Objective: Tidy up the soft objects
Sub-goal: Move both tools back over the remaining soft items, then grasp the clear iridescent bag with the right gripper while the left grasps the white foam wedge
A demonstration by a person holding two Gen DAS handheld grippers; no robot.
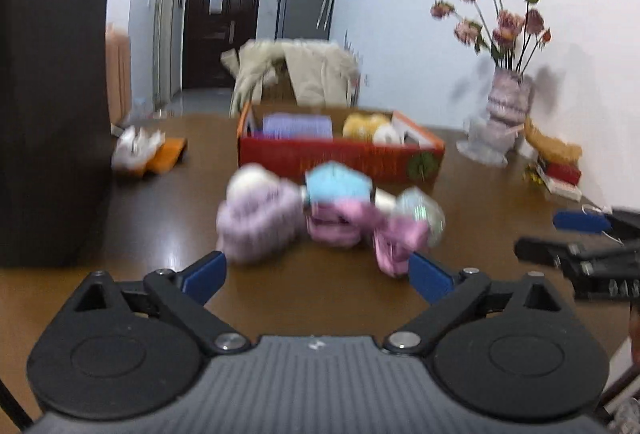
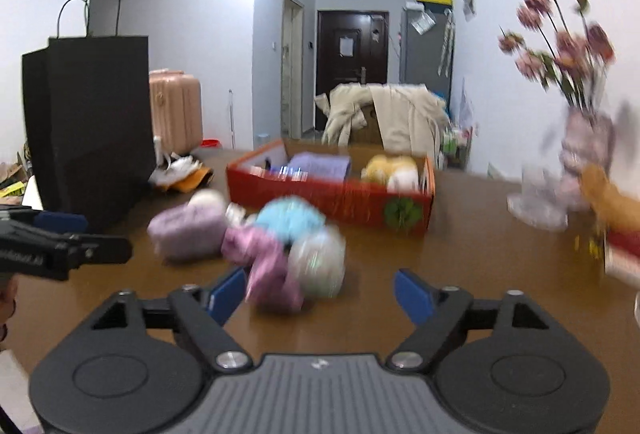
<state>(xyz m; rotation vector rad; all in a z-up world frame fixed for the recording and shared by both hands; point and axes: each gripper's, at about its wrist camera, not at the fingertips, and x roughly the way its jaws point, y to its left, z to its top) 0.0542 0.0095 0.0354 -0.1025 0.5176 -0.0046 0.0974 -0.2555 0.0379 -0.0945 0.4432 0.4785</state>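
A pile of soft things lies on the brown table (image 1: 480, 218) in front of a red box (image 1: 340, 155): a lilac knitted roll (image 1: 256, 222), a light blue piece (image 1: 338, 183), a pink cloth (image 1: 360, 230) and a pale shiny ball (image 1: 422, 215). The box holds a purple cloth (image 1: 298, 125) and a yellow plush (image 1: 366, 125). My left gripper (image 1: 318, 276) is open and empty, just short of the pile. My right gripper (image 2: 320, 296) is open and empty, with the pink cloth (image 2: 268, 266) and the ball (image 2: 318, 262) by its left finger. The red box also shows in the right wrist view (image 2: 328, 195).
A tall black paper bag (image 2: 88, 121) stands on the table's left. Crumpled white and orange wrappers (image 1: 146, 149) lie beside it. A vase of pink flowers (image 1: 506, 101) and small boxes (image 1: 560, 173) stand at the right by the wall. A chair with a beige coat (image 1: 304, 73) is behind the table.
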